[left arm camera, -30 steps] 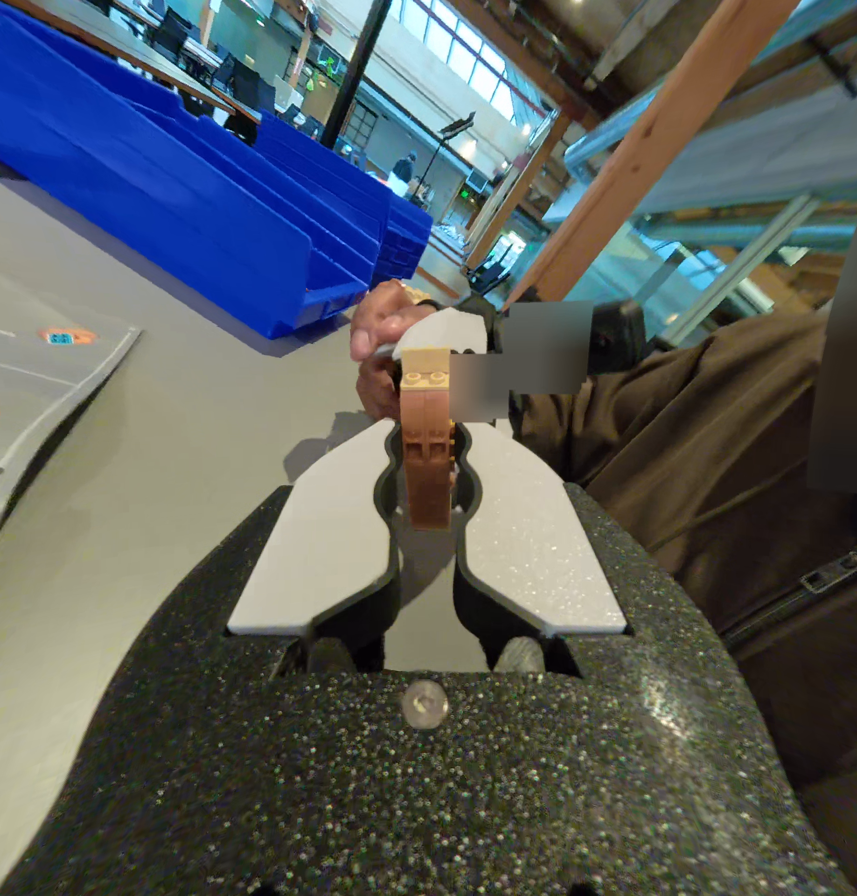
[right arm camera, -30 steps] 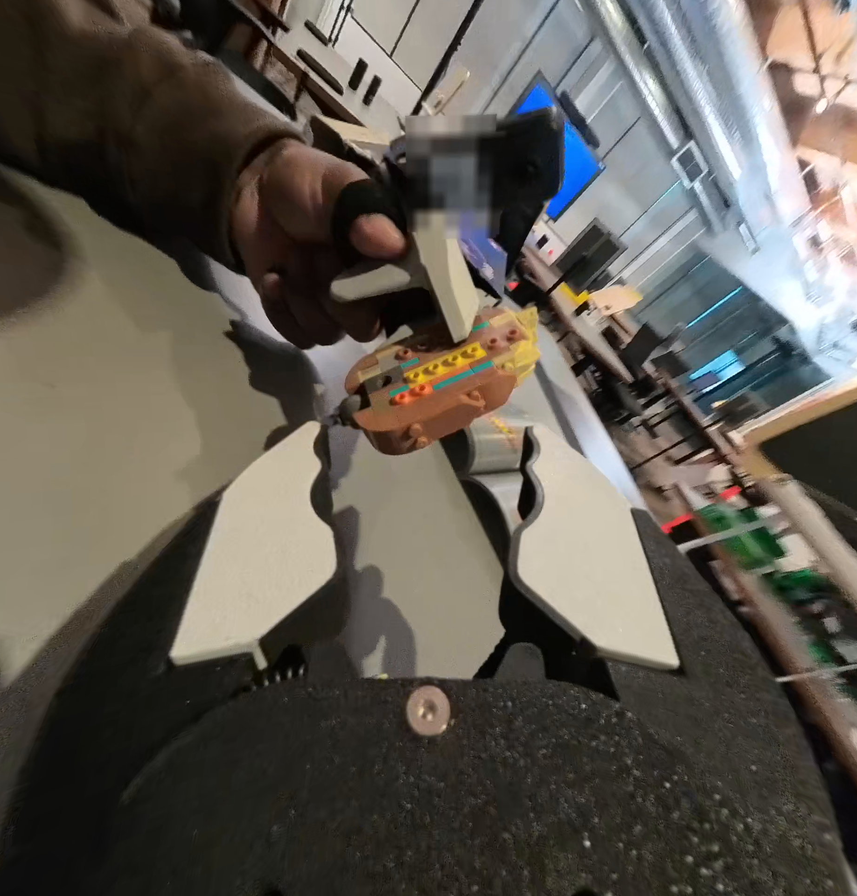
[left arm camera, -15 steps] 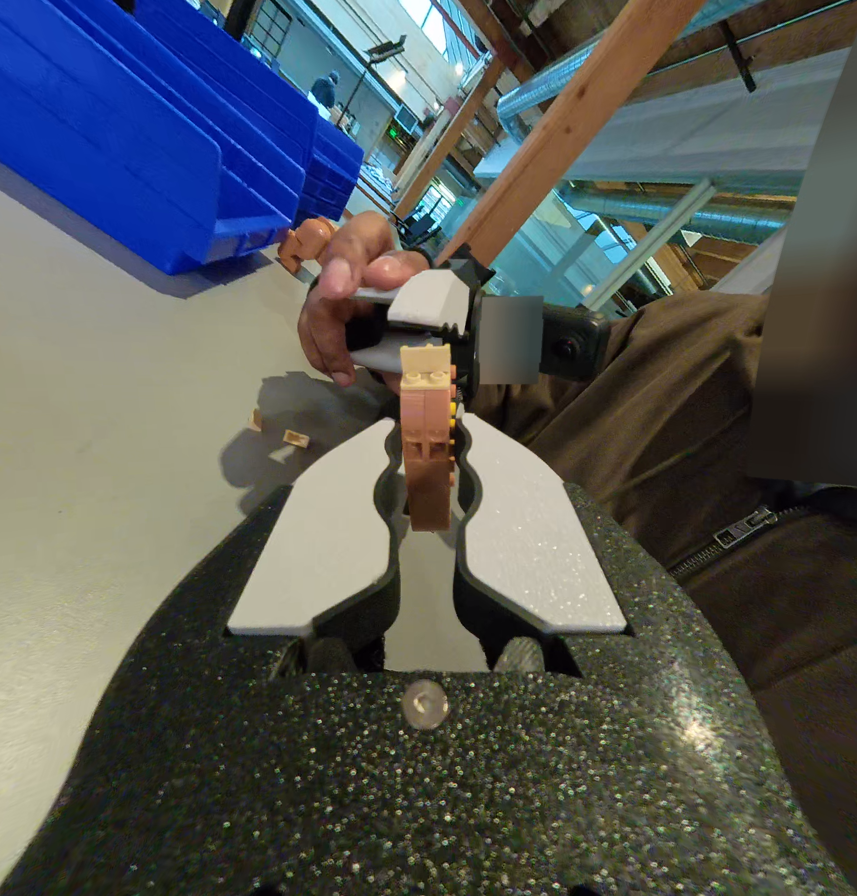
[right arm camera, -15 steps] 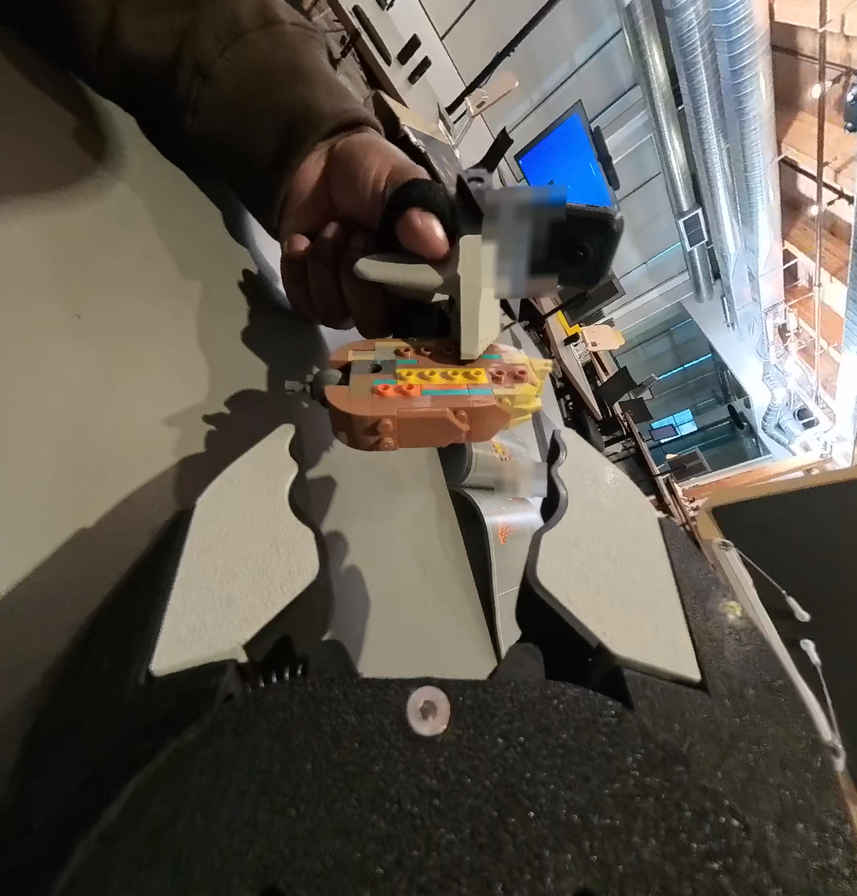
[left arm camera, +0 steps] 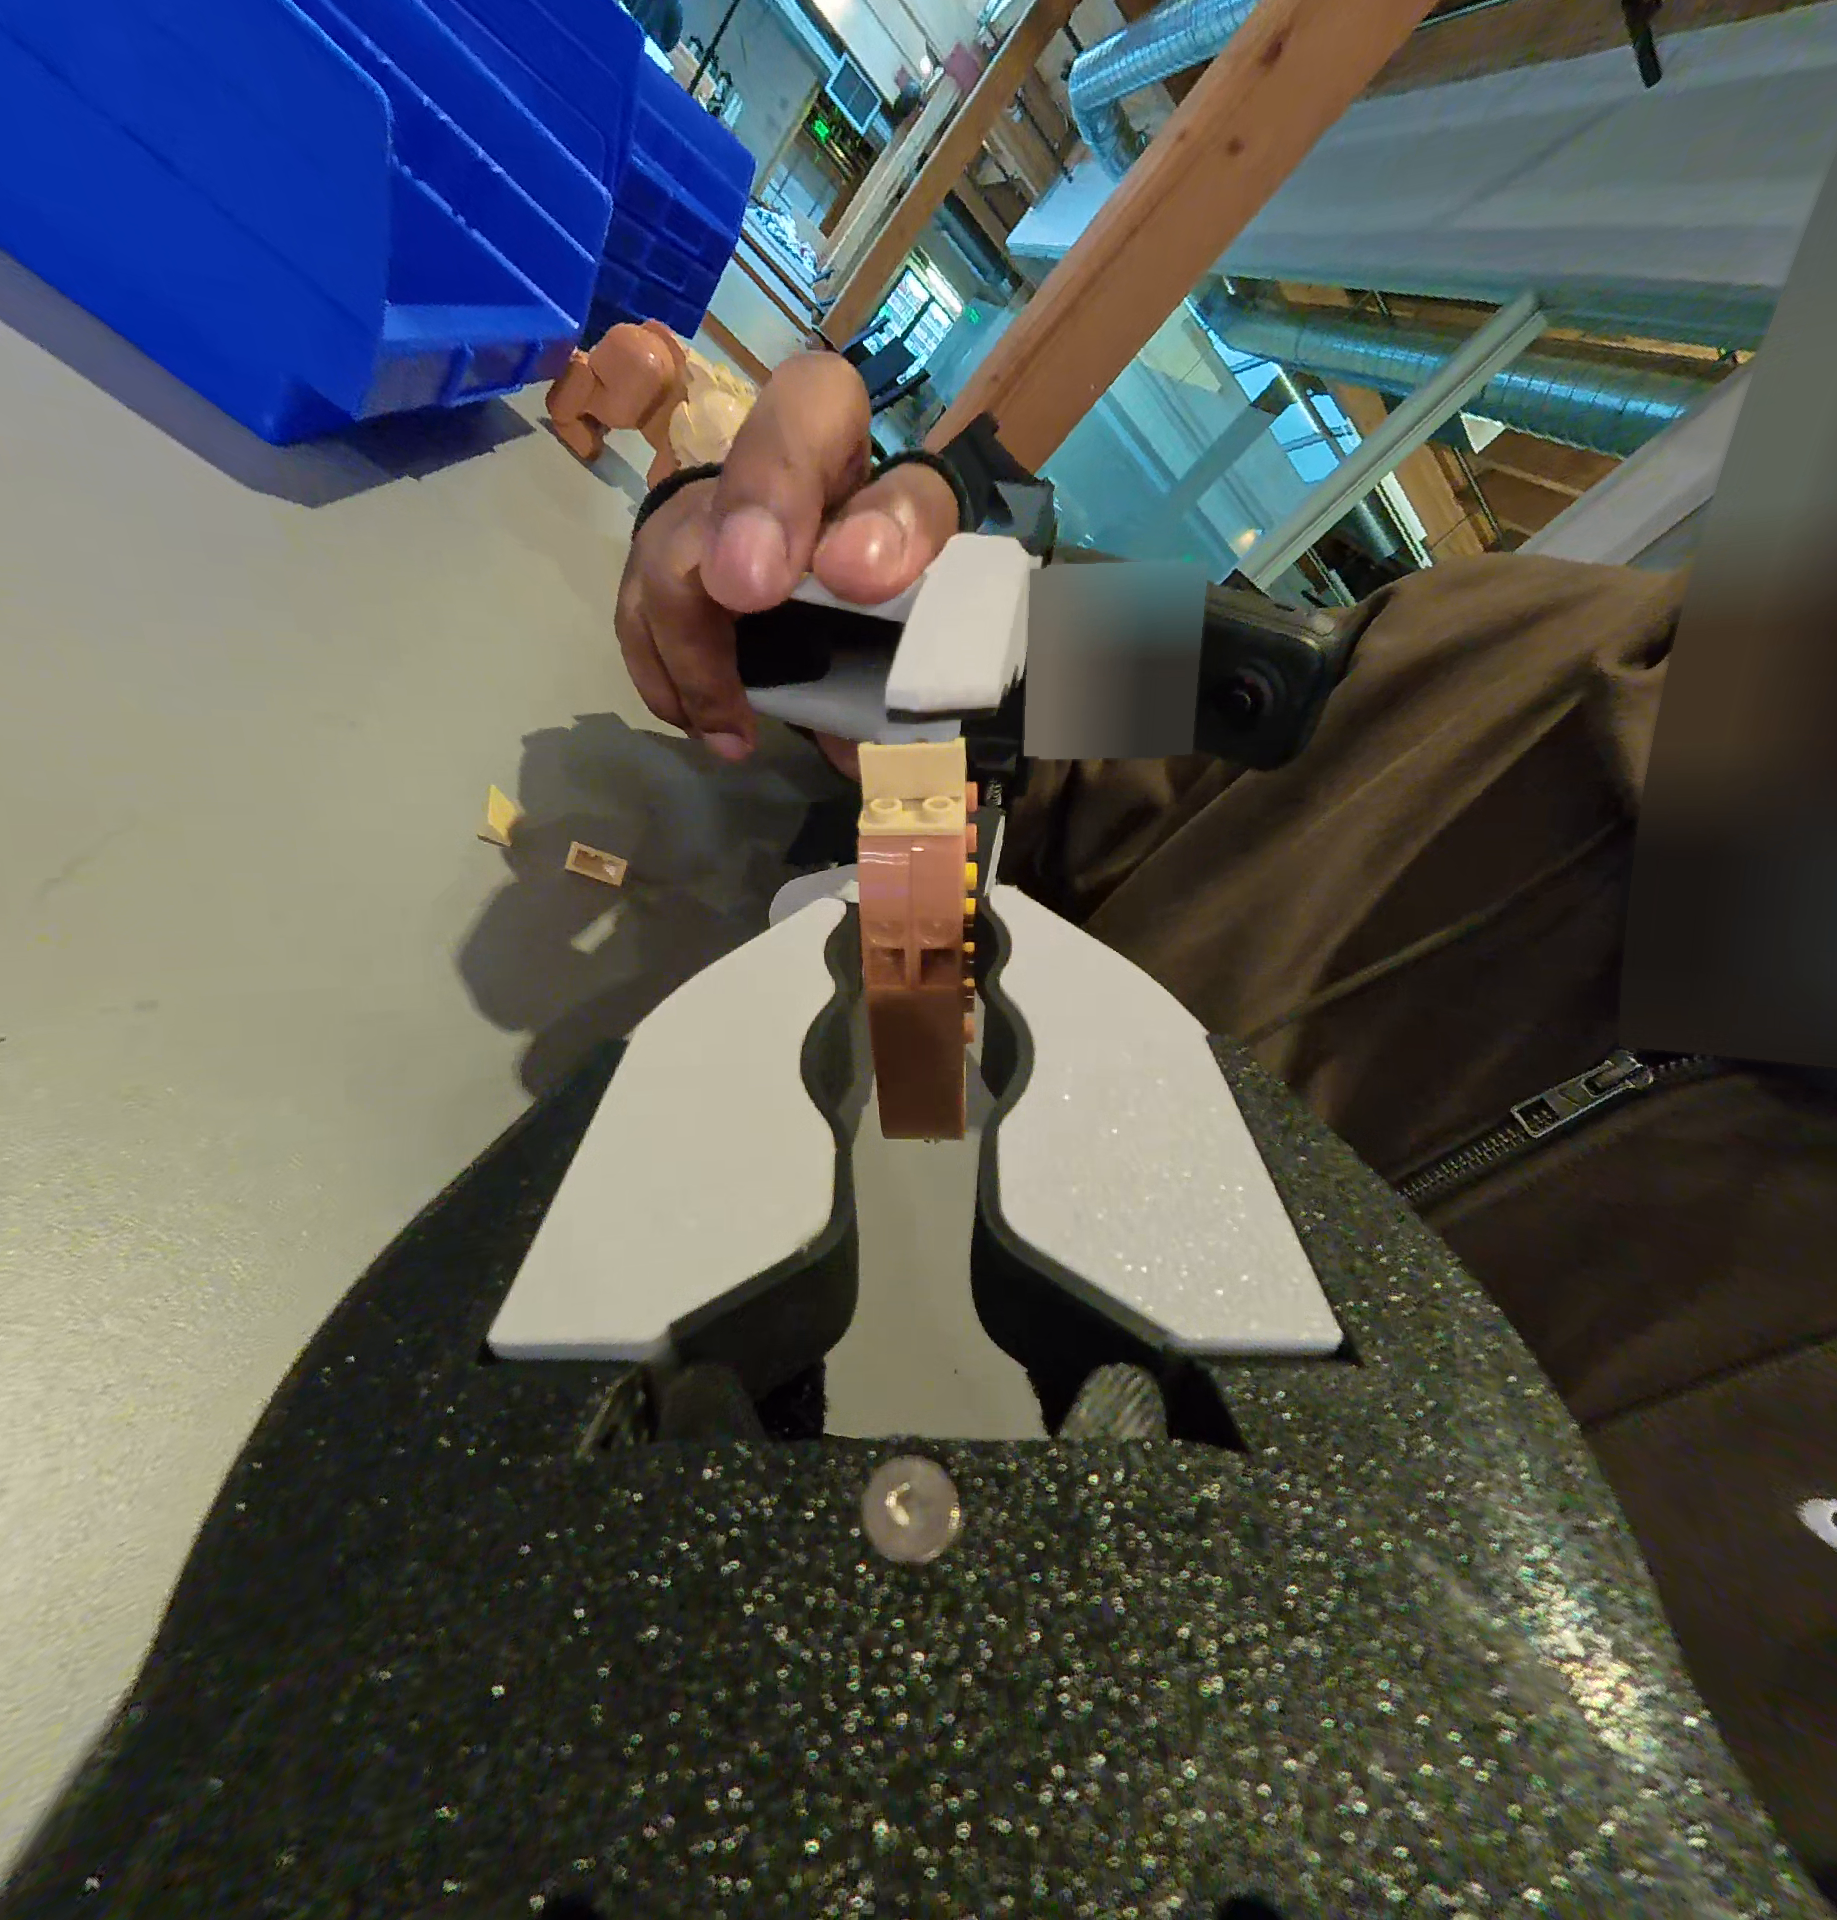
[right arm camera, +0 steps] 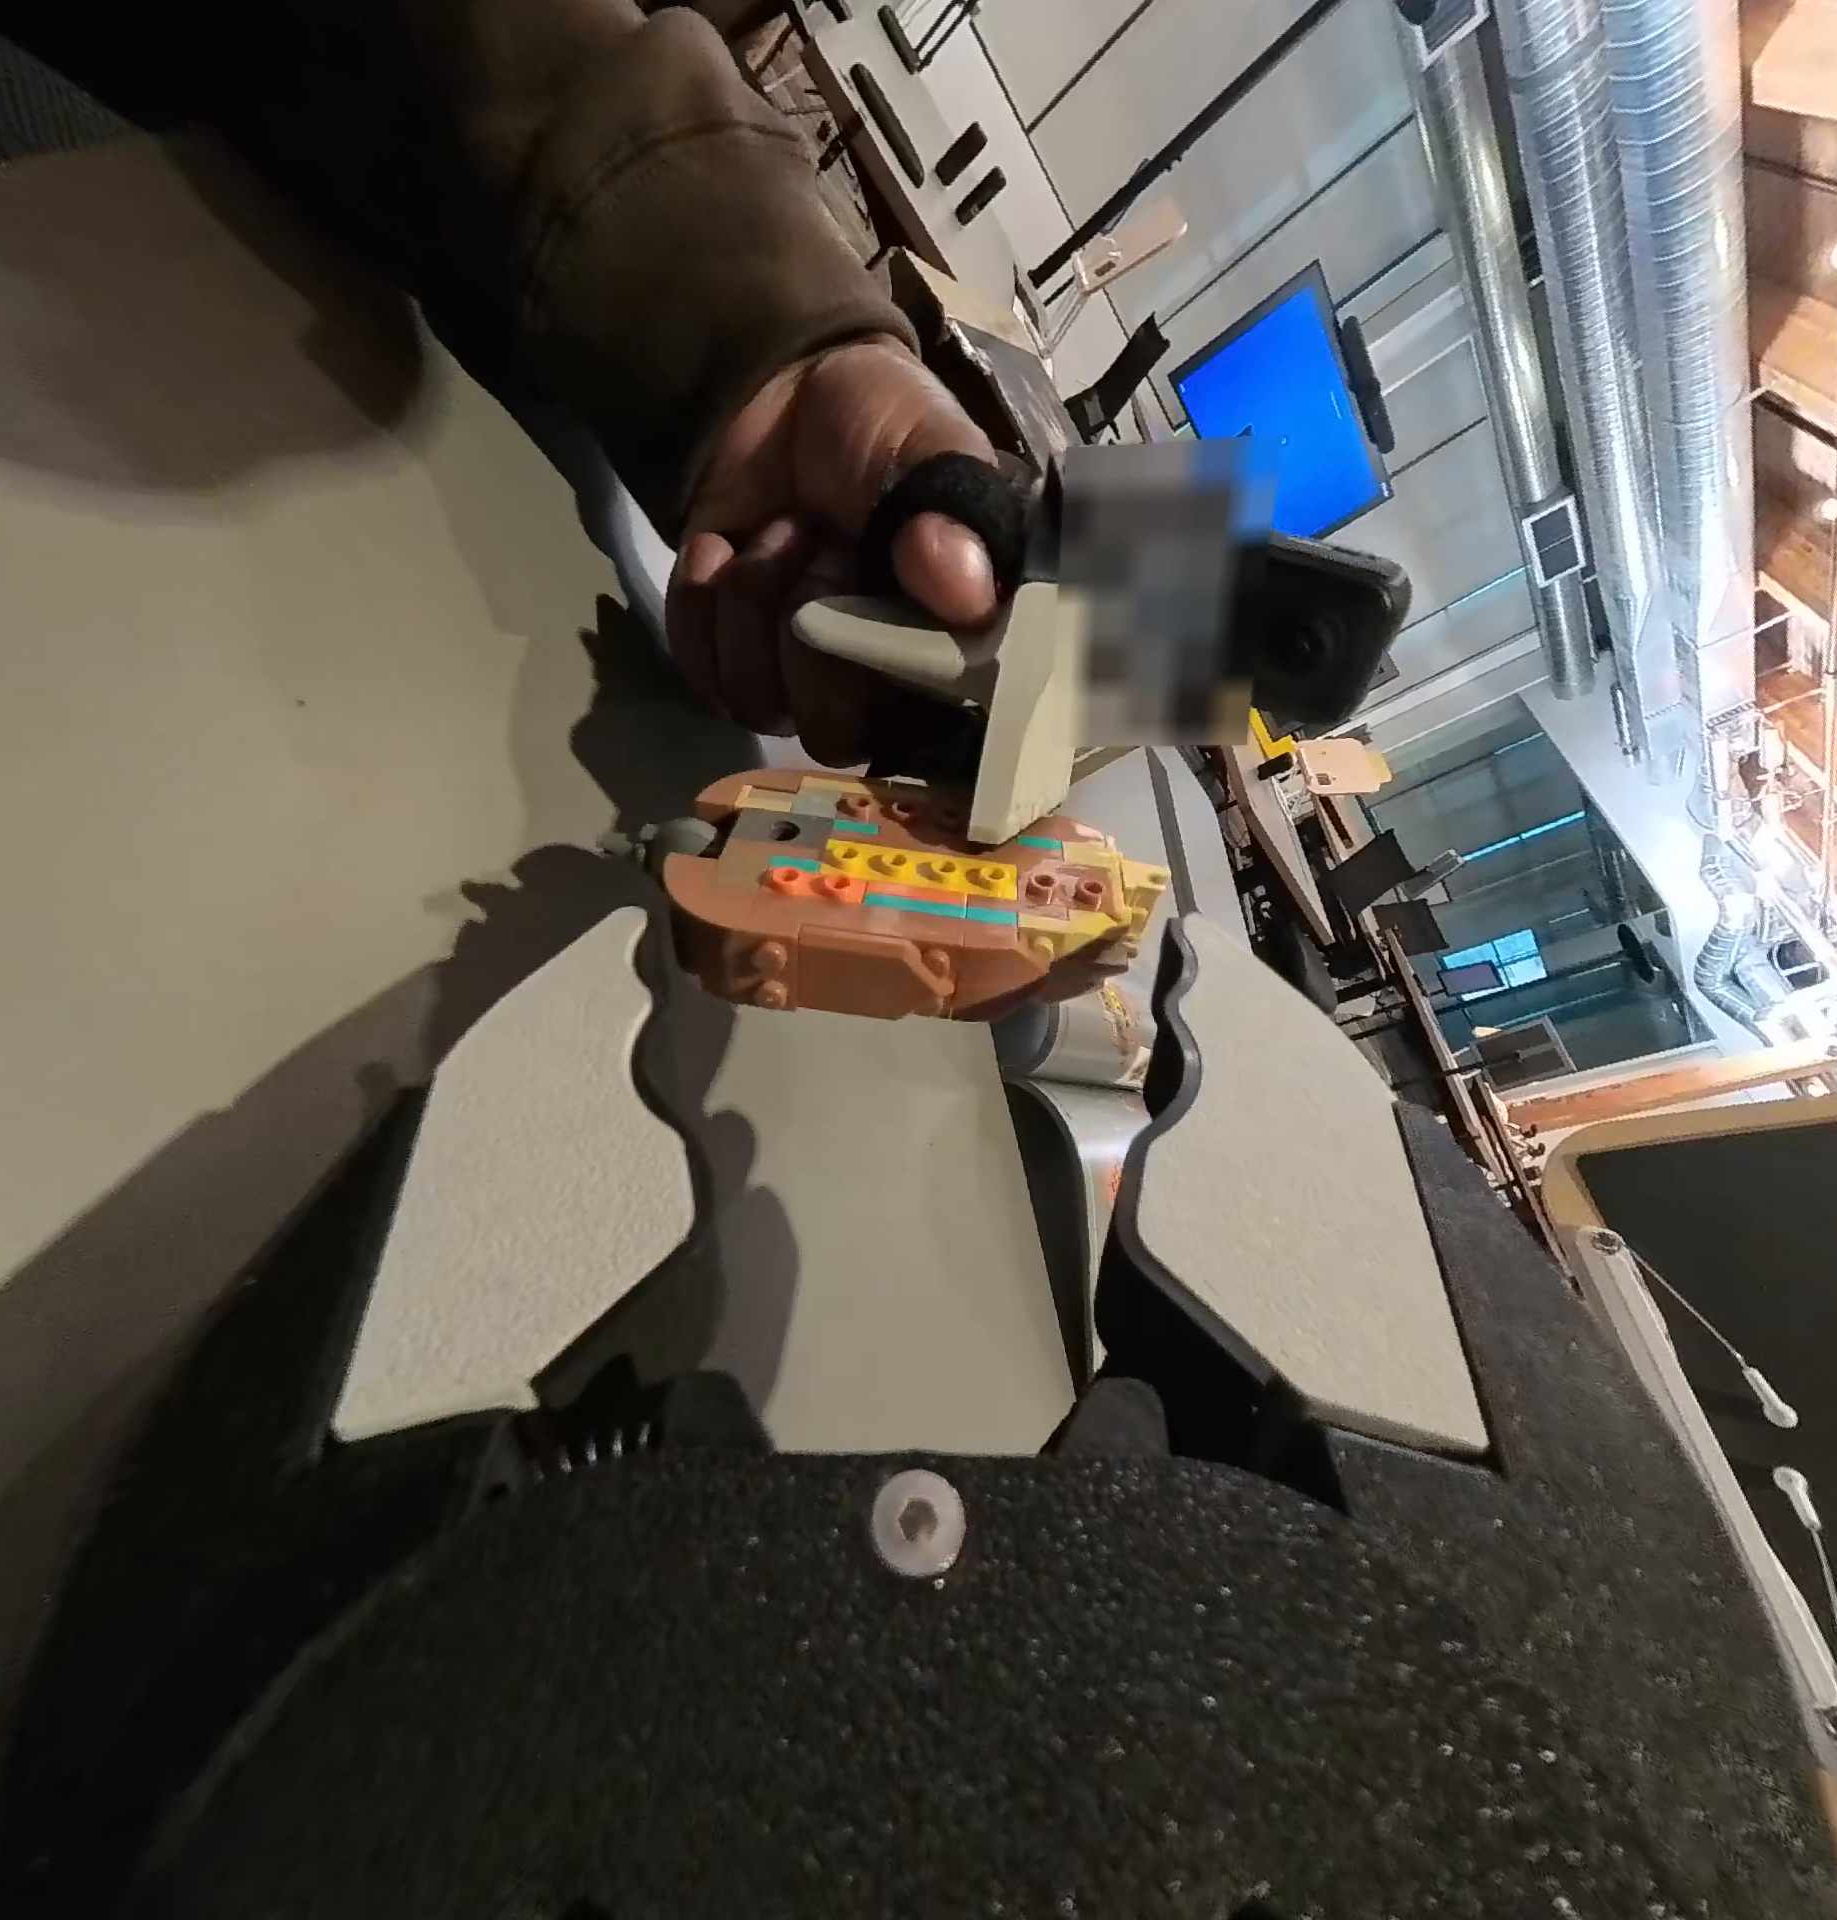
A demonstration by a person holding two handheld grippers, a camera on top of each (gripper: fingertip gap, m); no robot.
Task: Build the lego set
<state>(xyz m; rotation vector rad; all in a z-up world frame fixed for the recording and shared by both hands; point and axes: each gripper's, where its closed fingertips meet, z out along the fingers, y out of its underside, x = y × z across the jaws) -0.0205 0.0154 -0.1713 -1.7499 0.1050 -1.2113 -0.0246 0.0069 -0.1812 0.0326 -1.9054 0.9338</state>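
My left gripper [left arm camera: 914, 909] is shut on a brown lego assembly [left arm camera: 912, 997], seen edge-on, with a tan brick [left arm camera: 912, 790] at its far end. In the right wrist view the same assembly [right arm camera: 893, 914] lies flat-side up, showing yellow, orange and teal pieces, with a left gripper finger [right arm camera: 1018, 727] clamped on it from above. My right gripper [right arm camera: 909, 930] is open and empty, its fingers on either side just short of the assembly. In the left wrist view the right gripper [left arm camera: 924, 665], held by a hand, is just beyond the tan brick.
Blue bins [left arm camera: 270, 208] stand at the back left of the grey table [left arm camera: 218, 727]. A brown and tan lego figure [left arm camera: 633, 400] sits by them. Two loose tan pieces [left arm camera: 594, 862] lie on the table. A grey mat edge [right arm camera: 1080, 1039] and a wood-framed black board [right arm camera: 1724, 1299] are at the right. The grippers are tip to tip, or close to it.
The right gripper has come closer to the assembly and its jaws have opened a little wider. The left gripper has swung with the assembly, bringing the loose tan pieces and the lego figure into view.
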